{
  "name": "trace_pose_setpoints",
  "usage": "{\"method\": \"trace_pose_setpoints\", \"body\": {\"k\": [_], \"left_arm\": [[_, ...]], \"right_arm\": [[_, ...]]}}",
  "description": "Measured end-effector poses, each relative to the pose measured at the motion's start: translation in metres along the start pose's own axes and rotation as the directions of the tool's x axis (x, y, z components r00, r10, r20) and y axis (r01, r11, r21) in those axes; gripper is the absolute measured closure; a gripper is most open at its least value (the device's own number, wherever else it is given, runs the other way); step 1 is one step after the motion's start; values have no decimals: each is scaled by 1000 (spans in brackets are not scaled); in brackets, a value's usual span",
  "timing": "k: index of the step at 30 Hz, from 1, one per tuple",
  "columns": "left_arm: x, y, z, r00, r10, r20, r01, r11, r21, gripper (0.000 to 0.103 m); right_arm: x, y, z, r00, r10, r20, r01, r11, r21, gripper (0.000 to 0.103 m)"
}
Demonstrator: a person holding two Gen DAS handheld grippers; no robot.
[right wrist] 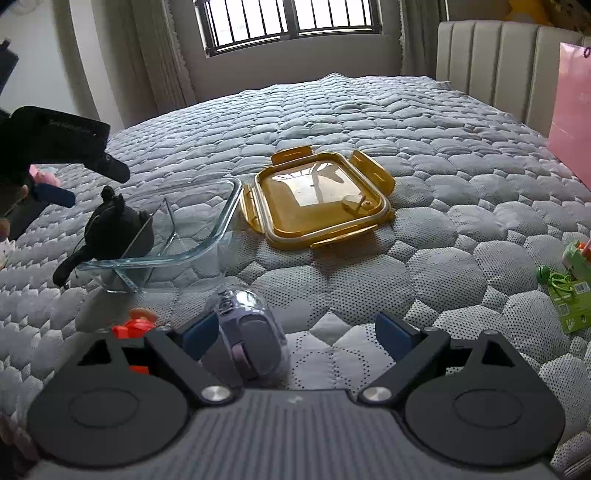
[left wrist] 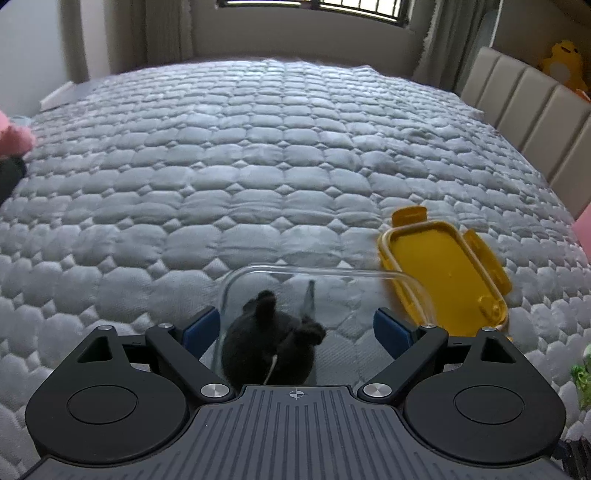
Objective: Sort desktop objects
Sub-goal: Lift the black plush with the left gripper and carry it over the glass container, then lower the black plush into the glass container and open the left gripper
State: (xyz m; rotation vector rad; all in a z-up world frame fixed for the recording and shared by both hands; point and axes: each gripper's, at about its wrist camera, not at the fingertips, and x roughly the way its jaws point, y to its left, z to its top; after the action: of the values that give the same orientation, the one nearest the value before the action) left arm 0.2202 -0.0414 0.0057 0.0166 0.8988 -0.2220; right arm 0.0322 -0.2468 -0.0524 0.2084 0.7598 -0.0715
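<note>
Surface: grey quilted mattress cover (right wrist: 424, 122), spread ahead of the fingers | Headboard: beige padded panels (right wrist: 495, 59), right of the fingers | Window: barred (right wrist: 291, 22), far ahead, daylight came through | Curtains: pale, hung at both sides (right wrist: 159, 55) | Walls: off-white (left wrist: 33, 48), left.

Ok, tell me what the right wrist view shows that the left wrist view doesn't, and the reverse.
Only the right wrist view shows the purple clear-cased item between the open right tongs and the orange toy. Only the left wrist view shows the yellow plush beyond the headboard and the open left tongs. Both show the glass container, the black plush and the yellow lid.
</note>
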Motion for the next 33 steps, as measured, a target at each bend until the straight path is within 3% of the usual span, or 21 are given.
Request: {"method": "trace_pose_setpoints", "body": {"k": [4,9,13,15,19,25,29,33], "left_arm": [[-2,3,3,1000,25,-5,-25,1000,12,9],[-34,14,-1,998,42,45,-43,999,17,9],[-29,17,-7,996,-84,-32,84,996,-18,9],[-16,13,-9,990,-114,-81,112,993,-25,9],[11,6,-13,989,-84,-122,80,996,-41,16],[22,-2,1,999,-47,-14,47,999,-20,16],[28,0,7,999,-50,9,50,999,7,12],[-6,14,-7,994,-45,101,46,999,-8,10]], "right_arm": [[2,-5,-1,1000,-2,-7,2,1000,6,10],[7,-9,-1,1000,3,-17,-2,999,36,10],[11,-6,-2,999,29,-32,-28,999,40,10],[11,-2,-3,999,31,-34,-30,999,24,10],[8,-1,-5,1000,15,-23,-15,1000,1,10],[10,-11,-3,1000,-1,-26,2,999,51,10],[7,-7,-4,1000,4,-22,-3,999,36,10],[-3,2,-4,1000,-5,23,5,1000,-9,14]]}}
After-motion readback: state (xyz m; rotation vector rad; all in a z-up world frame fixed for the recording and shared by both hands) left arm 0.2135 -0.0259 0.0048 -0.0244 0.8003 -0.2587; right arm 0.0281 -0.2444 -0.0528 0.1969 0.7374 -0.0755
